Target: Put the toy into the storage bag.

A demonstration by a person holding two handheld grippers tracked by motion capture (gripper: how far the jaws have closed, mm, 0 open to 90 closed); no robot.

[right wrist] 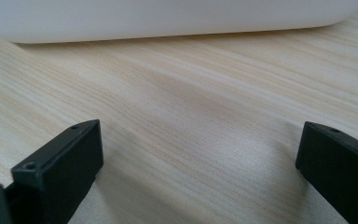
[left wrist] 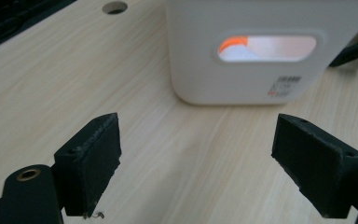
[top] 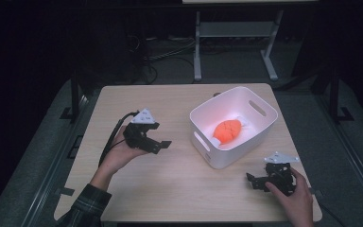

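Pale wooden table (top: 170, 189): bears one white plastic handled bin (top: 264, 124), right of centre. Orange crumpled soft object (top: 228, 131): lies inside the bin. Left gripper (top: 163, 144): jaws wide apart, empty, just left of the bin. Right gripper (top: 251, 180): jaws wide apart, empty, low beside the bin's near corner.

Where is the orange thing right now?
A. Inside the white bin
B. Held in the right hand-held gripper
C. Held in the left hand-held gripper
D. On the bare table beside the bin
A: the orange thing lies inside the white bin, and its orange shows through the bin's handle slot in the left gripper view.
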